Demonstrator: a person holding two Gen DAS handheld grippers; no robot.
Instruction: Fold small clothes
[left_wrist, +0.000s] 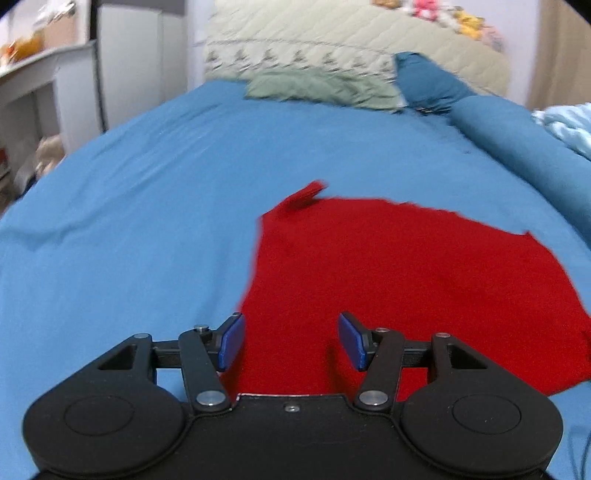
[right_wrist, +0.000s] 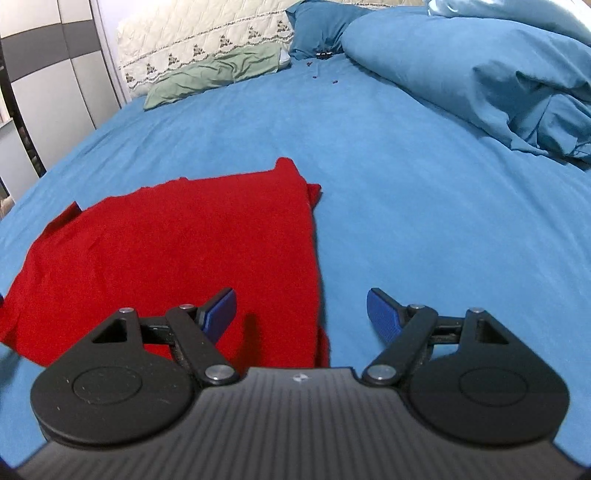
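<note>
A red garment (left_wrist: 399, 266) lies flat on the blue bedsheet (left_wrist: 129, 221), partly folded, with a small flap sticking up at its far left corner. It also shows in the right wrist view (right_wrist: 177, 243). My left gripper (left_wrist: 291, 341) is open and empty, hovering over the garment's near left edge. My right gripper (right_wrist: 301, 314) is open and empty, straddling the garment's near right edge, its left finger (right_wrist: 219, 312) over the red cloth and its right finger (right_wrist: 384, 317) over the bedsheet (right_wrist: 424, 184).
A green pillow (left_wrist: 317, 88) and a quilted cream headboard cover (left_wrist: 332, 40) lie at the bed's far end. A bunched blue duvet (right_wrist: 498, 74) fills the right side. White shelves (left_wrist: 40, 85) and a wardrobe (right_wrist: 48, 74) stand to the left.
</note>
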